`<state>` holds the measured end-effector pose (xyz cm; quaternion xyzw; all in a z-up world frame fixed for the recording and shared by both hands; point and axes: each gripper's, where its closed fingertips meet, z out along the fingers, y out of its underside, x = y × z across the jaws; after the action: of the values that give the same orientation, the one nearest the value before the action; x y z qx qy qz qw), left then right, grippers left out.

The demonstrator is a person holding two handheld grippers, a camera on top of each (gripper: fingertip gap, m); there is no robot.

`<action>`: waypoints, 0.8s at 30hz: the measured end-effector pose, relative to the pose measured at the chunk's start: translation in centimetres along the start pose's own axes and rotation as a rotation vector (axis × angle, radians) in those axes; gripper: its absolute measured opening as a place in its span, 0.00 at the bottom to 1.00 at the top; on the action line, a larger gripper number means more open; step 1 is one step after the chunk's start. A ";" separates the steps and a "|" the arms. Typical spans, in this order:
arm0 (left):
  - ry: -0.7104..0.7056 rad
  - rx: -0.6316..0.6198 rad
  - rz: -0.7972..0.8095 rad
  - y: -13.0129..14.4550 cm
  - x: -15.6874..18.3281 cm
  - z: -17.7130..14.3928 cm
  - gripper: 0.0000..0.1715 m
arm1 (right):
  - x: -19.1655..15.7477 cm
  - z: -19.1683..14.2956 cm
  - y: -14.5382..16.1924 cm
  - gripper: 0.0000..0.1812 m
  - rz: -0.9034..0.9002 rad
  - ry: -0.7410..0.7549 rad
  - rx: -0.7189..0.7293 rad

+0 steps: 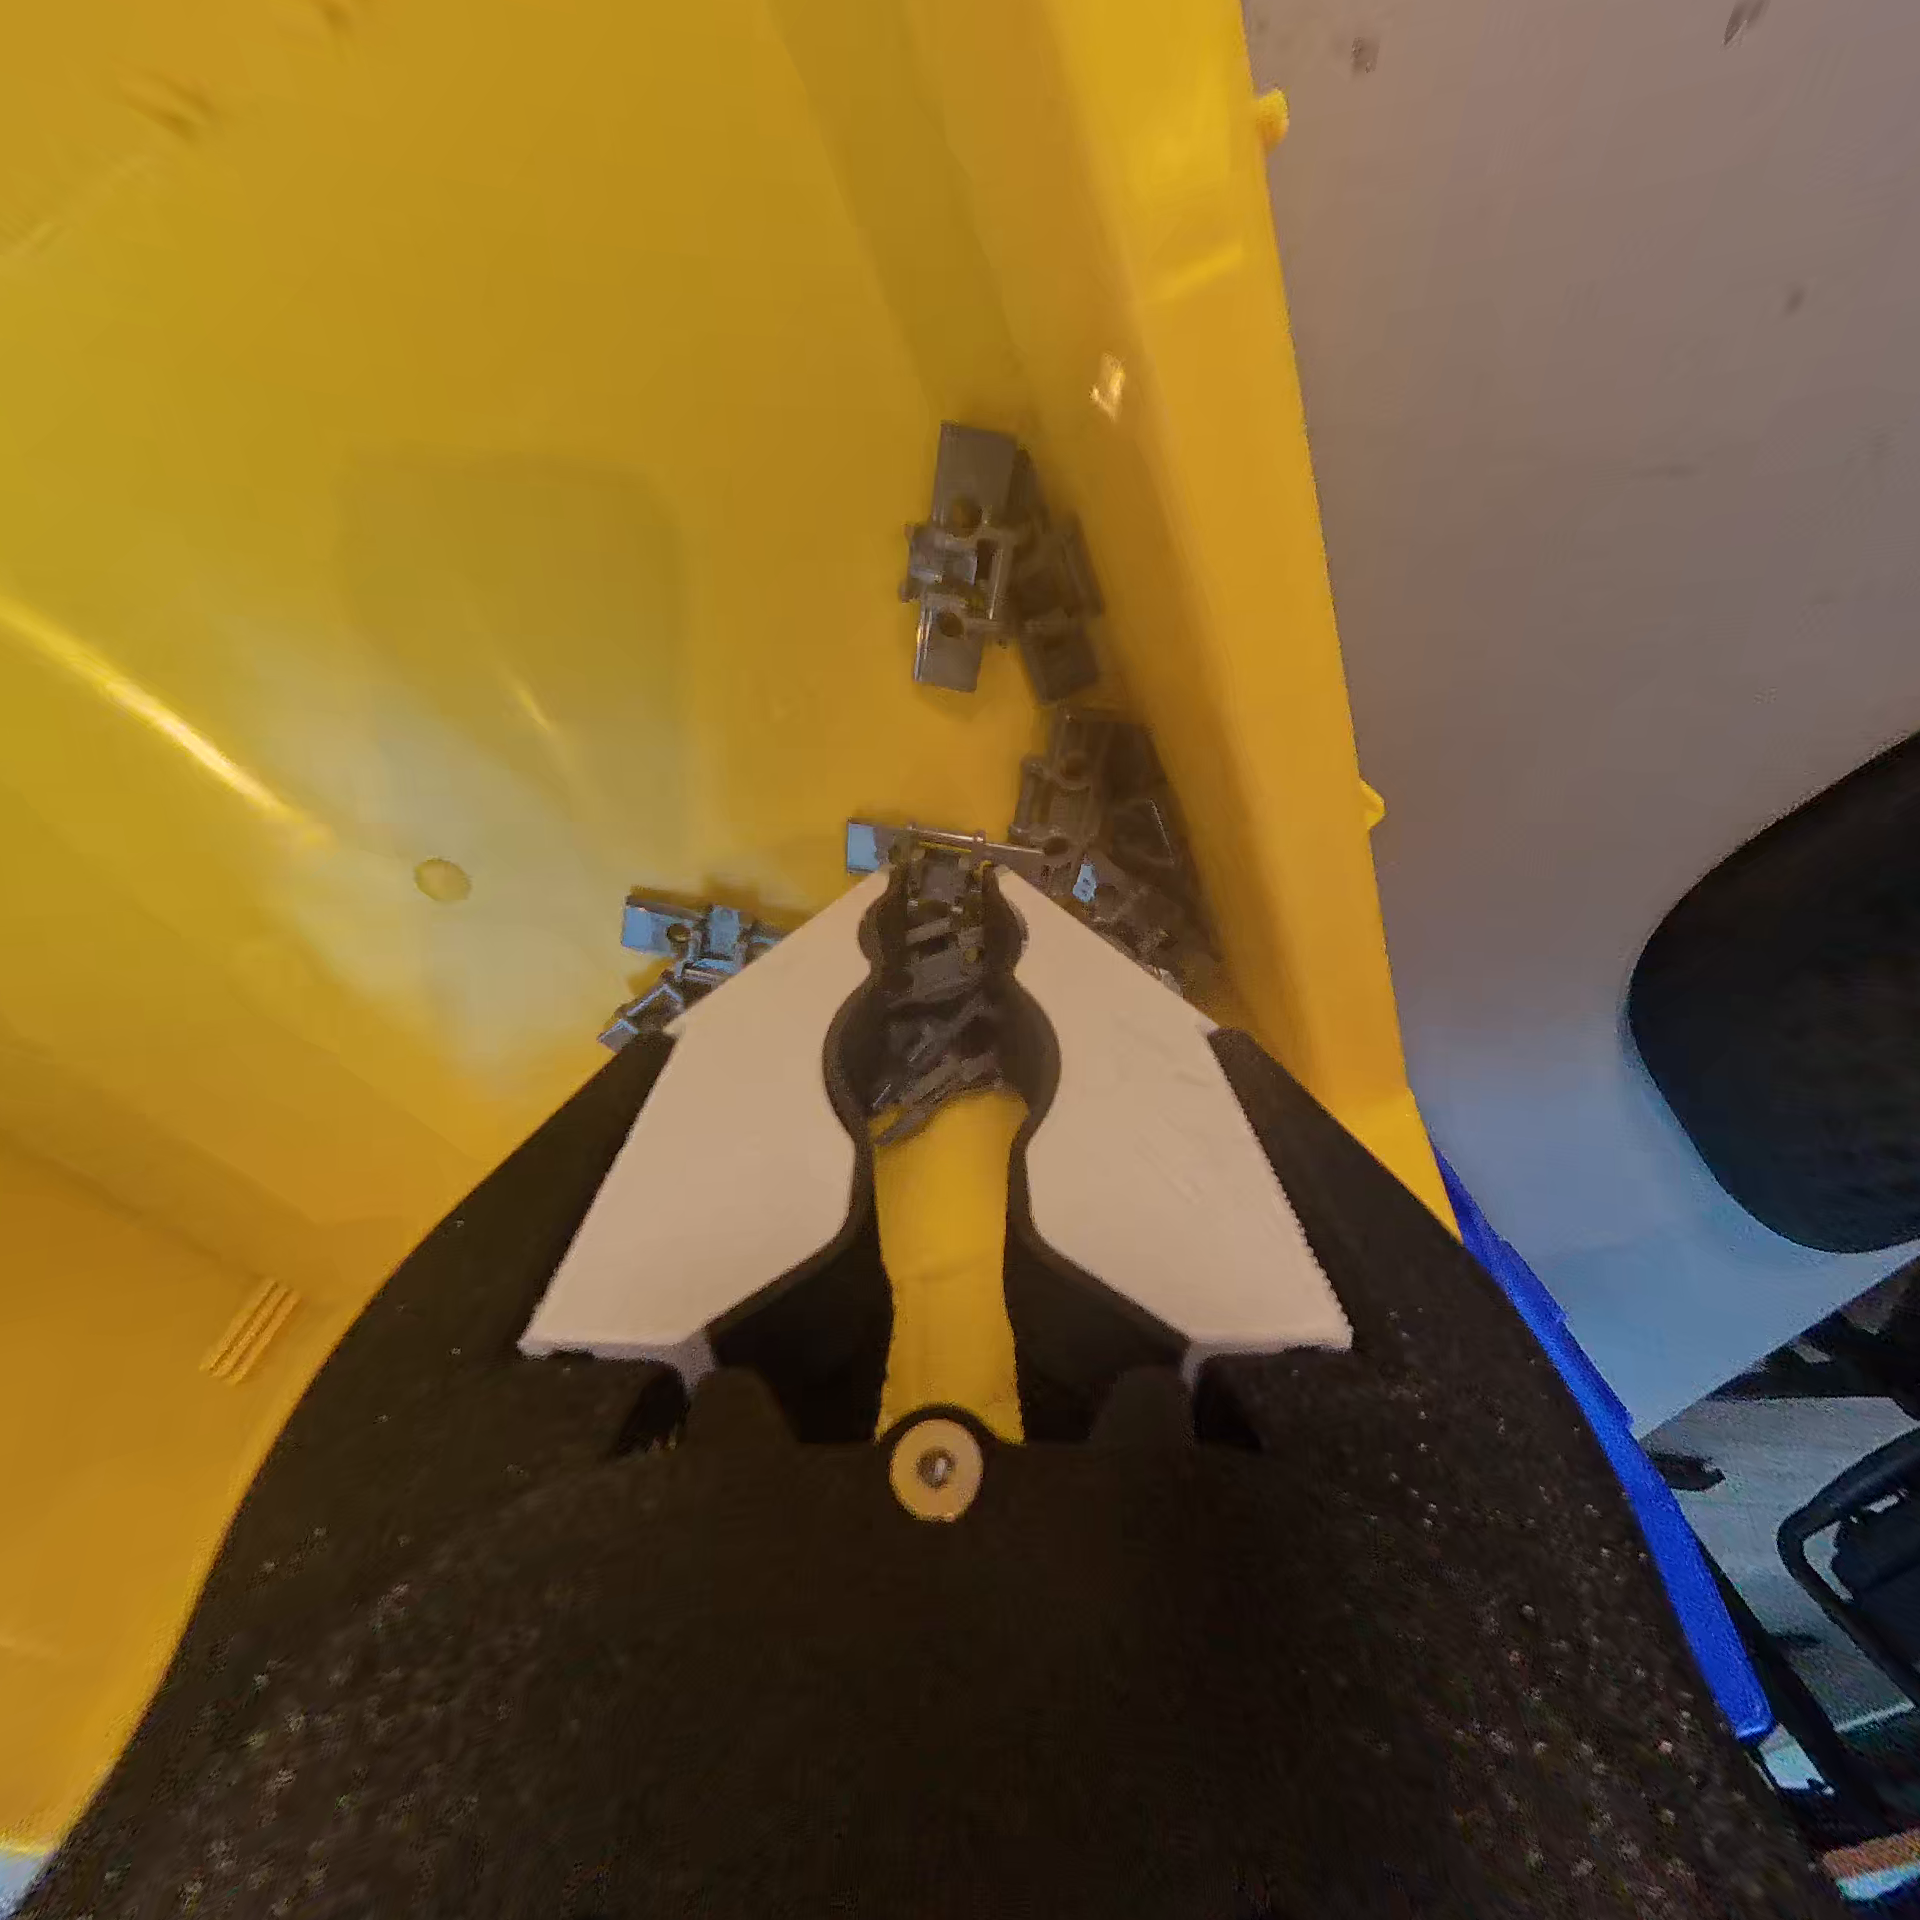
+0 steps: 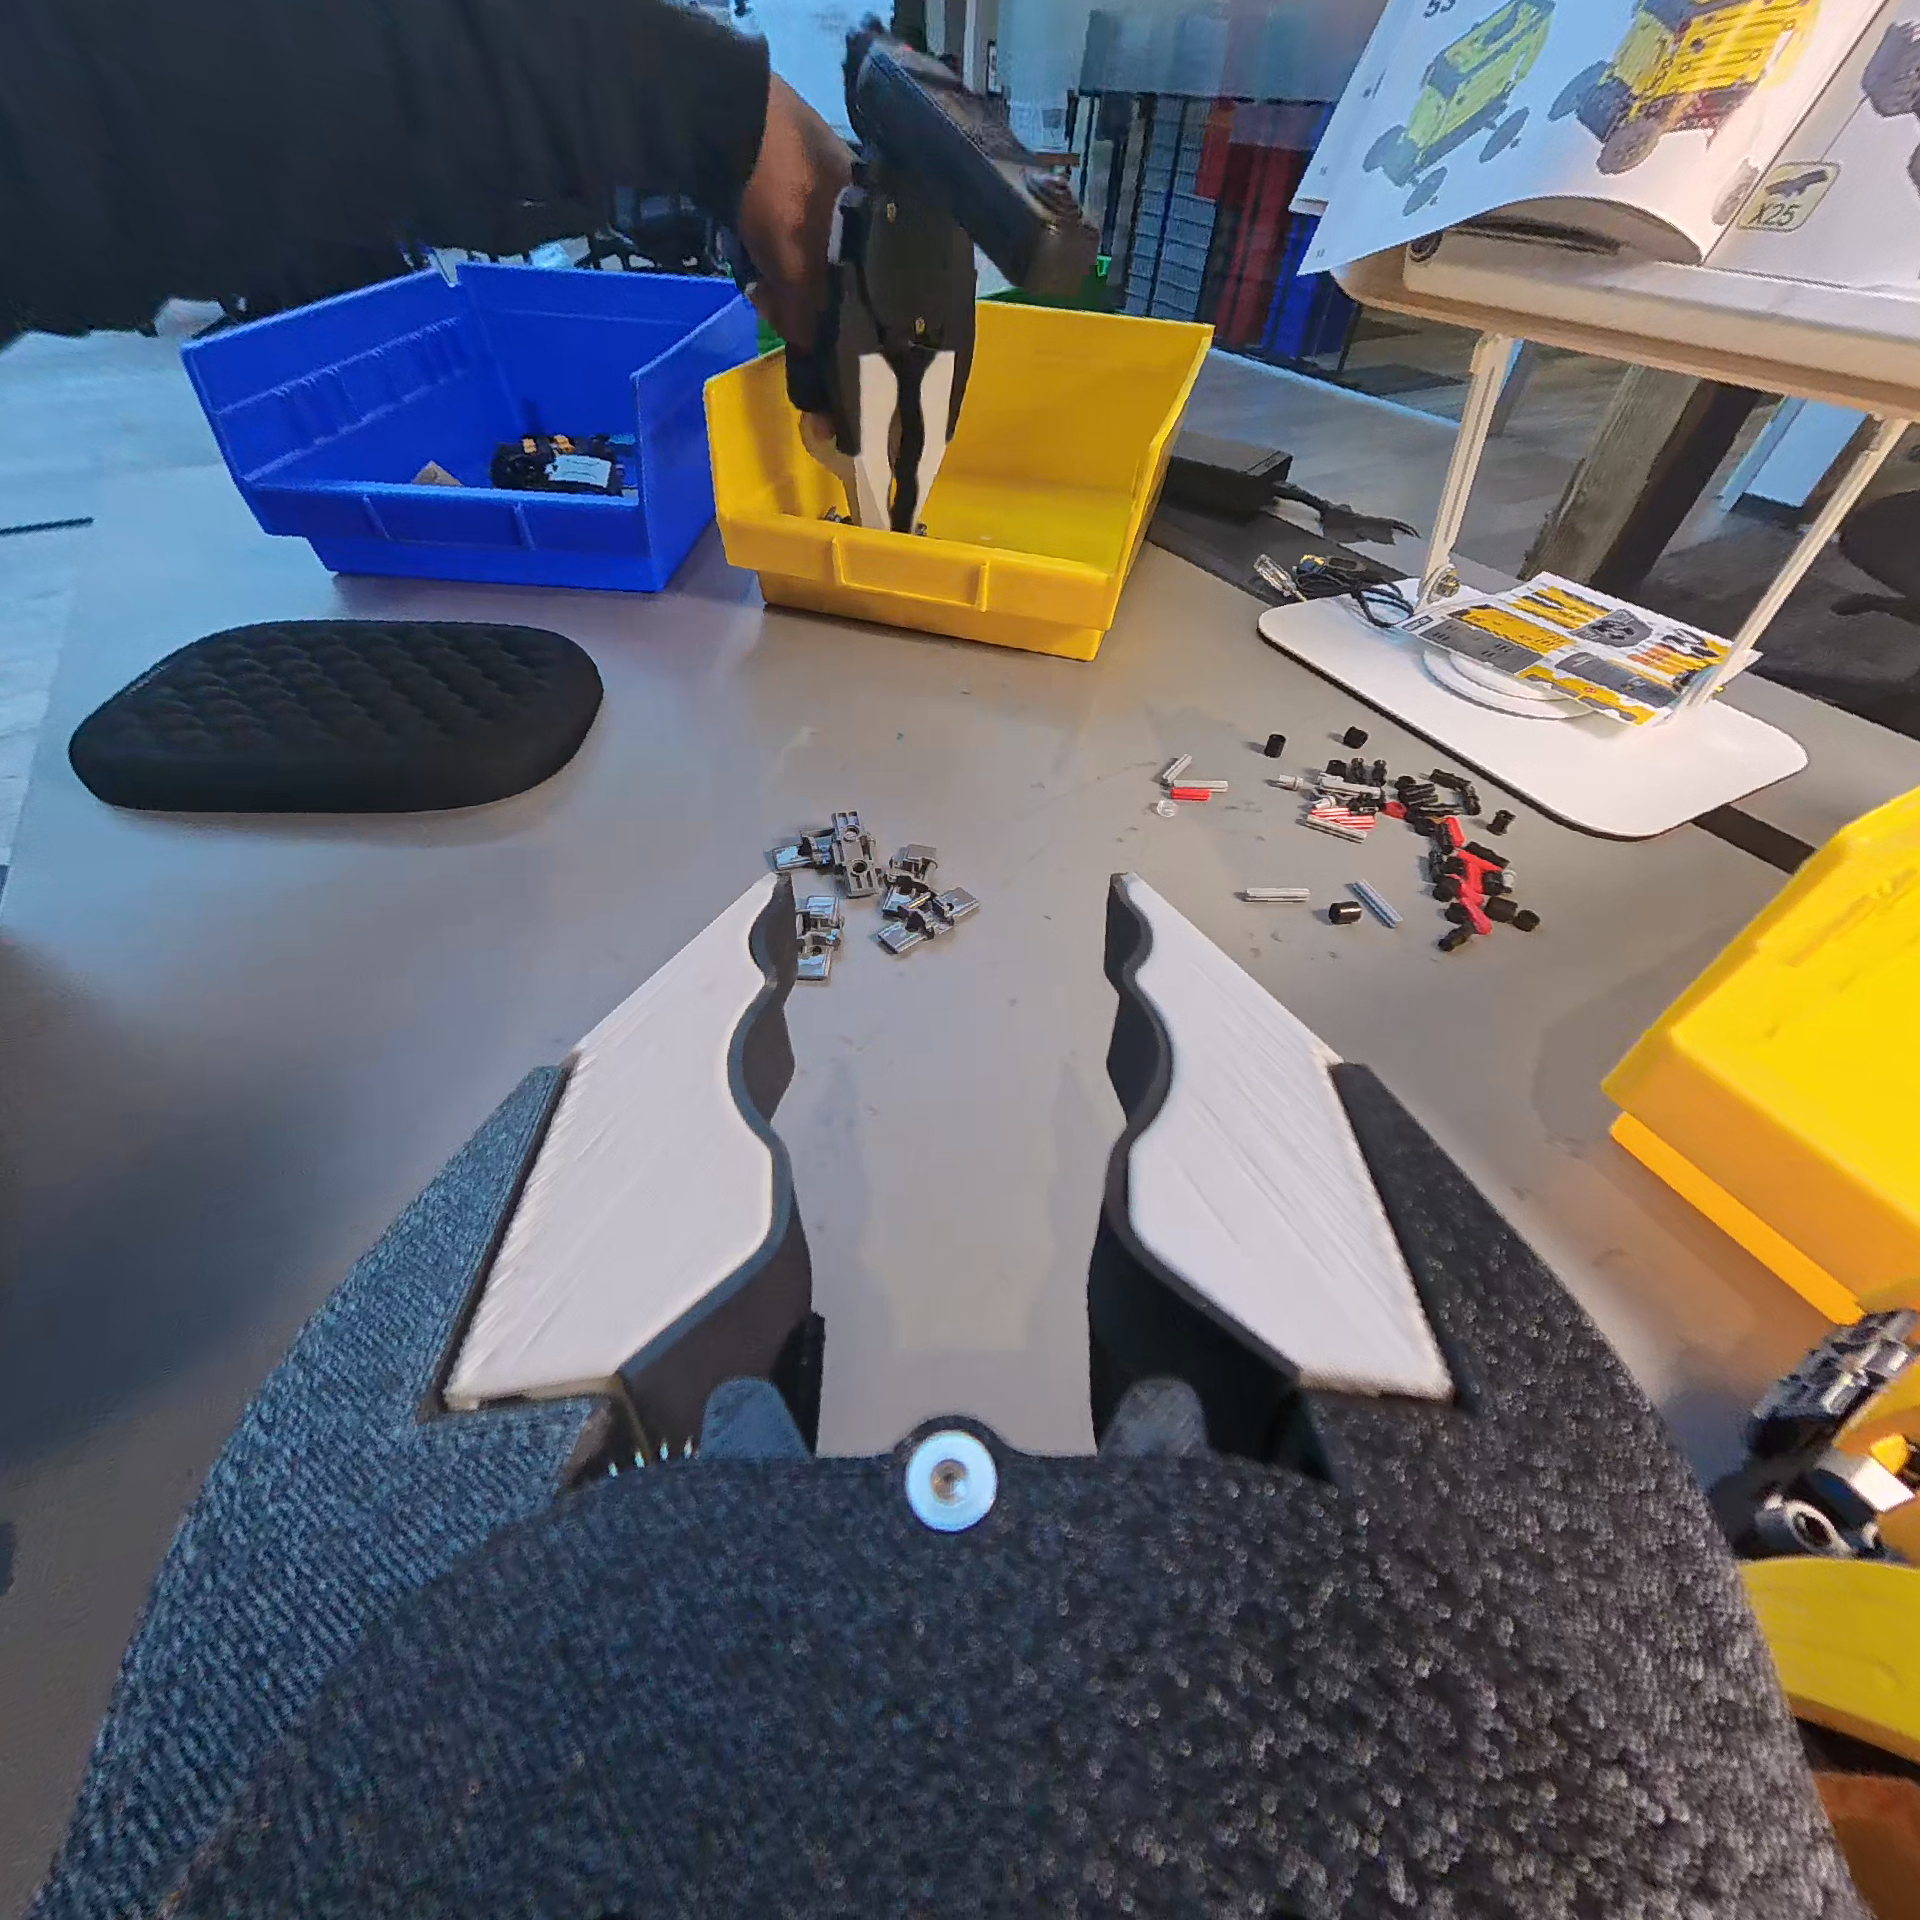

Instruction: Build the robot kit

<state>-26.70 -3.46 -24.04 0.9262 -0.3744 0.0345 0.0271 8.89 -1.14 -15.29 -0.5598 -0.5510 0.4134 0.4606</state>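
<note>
Grey brick pieces: loose in corner of yellow bin, against its right wall; more by the fingers.
Left gripper: down inside the bin, white fingers closed together, pinching 1 grey piece at the tips.
Same from right wrist view: left gripper held by a hand, tips in yellow bin; blue bin just beside.
Right gripper: fingers apart, holding nothing, over grey table.
Nearest: small grey pile just beside left fingertip.
Others: black and red pins to the right, black pad left, booklet stand behind pins.
</note>
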 end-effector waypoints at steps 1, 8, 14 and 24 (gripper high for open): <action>0.007 -0.001 -0.001 0.0 0.0 0.1 0.07 | 0.0 0.0 0.0 0.33 0.000 0.000 0.000; -0.075 0.111 0.003 -1.5 -0.9 -2.5 0.05 | 0.0 -0.1 -0.1 0.33 0.004 -0.001 0.005; -0.051 0.412 0.203 -9.6 7.4 -8.8 0.06 | -0.1 0.0 0.0 0.33 -0.002 -0.007 -0.002; 0.029 0.282 0.437 -13.8 15.6 1.1 0.06 | -0.3 -0.3 -0.1 0.33 -0.011 0.004 0.010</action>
<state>-5.89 -4.44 -24.11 0.8175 -0.5565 0.1049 -0.1050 9.14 -1.42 -15.11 -0.5551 -0.5509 0.4128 0.4668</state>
